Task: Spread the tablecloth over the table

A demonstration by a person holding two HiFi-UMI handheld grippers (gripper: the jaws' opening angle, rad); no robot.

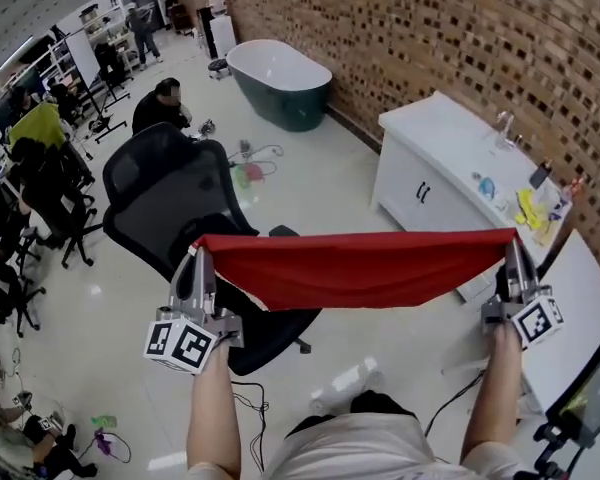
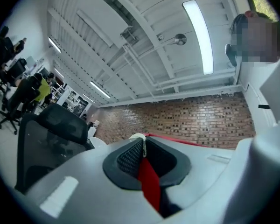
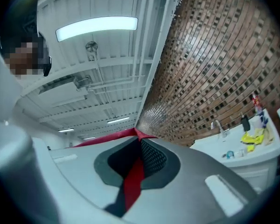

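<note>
A red tablecloth (image 1: 355, 266) hangs stretched in the air between my two grippers, sagging a little in the middle. My left gripper (image 1: 201, 248) is shut on its left corner, and my right gripper (image 1: 512, 239) is shut on its right corner. Both point forward and slightly upward. In the left gripper view the red tablecloth (image 2: 149, 181) is pinched between the dark pads. The right gripper view shows the red tablecloth (image 3: 134, 176) clamped the same way, with its edge running off to the left. A white table (image 1: 580, 313) lies at the lower right, partly out of frame.
A black office chair (image 1: 170, 203) stands right under the cloth's left half. A white sink cabinet (image 1: 450, 173) with small items stands against the brick wall at right. A bathtub (image 1: 278, 80) sits farther back. People sit at the left. Cables lie on the floor.
</note>
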